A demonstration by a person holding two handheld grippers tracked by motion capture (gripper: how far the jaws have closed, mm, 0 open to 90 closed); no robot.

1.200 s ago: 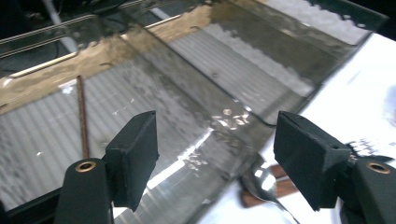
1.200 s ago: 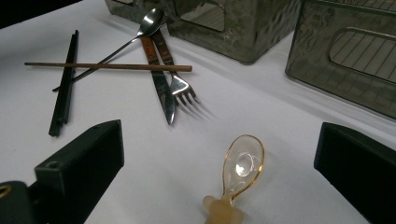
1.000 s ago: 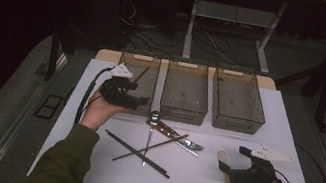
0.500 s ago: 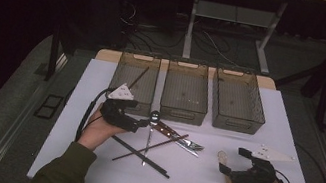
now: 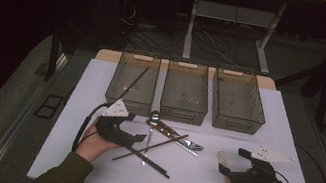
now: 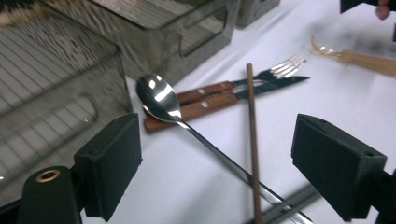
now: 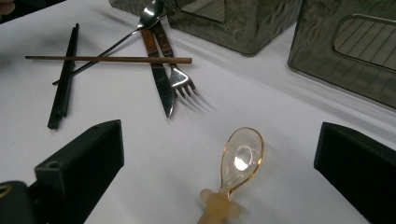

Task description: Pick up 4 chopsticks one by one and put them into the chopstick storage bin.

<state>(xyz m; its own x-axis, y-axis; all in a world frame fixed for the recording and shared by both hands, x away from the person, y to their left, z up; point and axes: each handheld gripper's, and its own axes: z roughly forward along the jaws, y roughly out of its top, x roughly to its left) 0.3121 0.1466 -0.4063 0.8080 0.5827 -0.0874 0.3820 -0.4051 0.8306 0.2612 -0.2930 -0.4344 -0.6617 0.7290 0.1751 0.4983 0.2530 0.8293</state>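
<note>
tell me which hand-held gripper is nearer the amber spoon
Right. The right hand-held gripper has the amber spoon lying between its open jaws. The left hand-held gripper is across the table at the metal spoon and chopsticks, well away from it.

Amber spoon (translucent), white table, black chopsticks.

High view overhead facing forward, gripper views low, sharing steel spoon

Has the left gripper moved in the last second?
Yes. The left gripper has come away from the left bin toward the person and now sits open by the metal spoon.
</note>
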